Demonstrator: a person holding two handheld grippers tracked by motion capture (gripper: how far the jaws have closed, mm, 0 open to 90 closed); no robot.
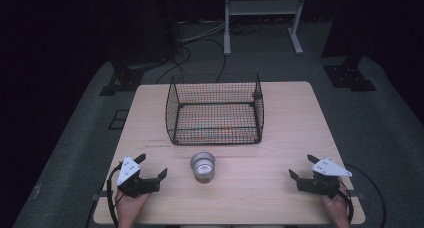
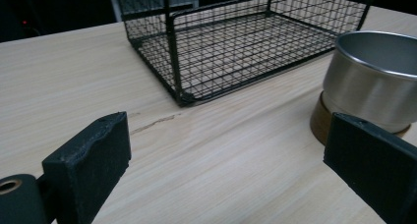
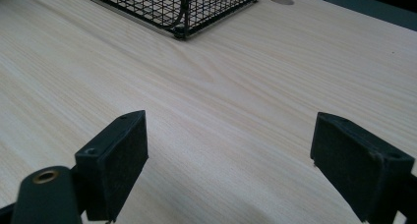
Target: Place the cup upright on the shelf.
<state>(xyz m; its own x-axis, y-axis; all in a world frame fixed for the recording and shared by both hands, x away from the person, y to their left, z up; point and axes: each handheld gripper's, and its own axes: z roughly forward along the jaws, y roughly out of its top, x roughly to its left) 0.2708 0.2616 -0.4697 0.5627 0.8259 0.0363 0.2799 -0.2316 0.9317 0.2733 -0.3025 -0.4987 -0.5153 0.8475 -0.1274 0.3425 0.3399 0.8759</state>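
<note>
Standing upright between basket [image 1: 215, 110] and table edge, steel cup [image 1: 202, 166].

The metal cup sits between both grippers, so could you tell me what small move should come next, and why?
Probably ease the left gripper right toward the metal cup. Its jaws stand open, the cup already shows beside its right jaw, and the wire basket waits just behind it.

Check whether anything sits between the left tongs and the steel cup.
Nothing visible does. The left tongs stand open on the wooden table, and bare tabletop runs from them to the steel cup. The wire basket stands behind the cup, off that line.
</note>
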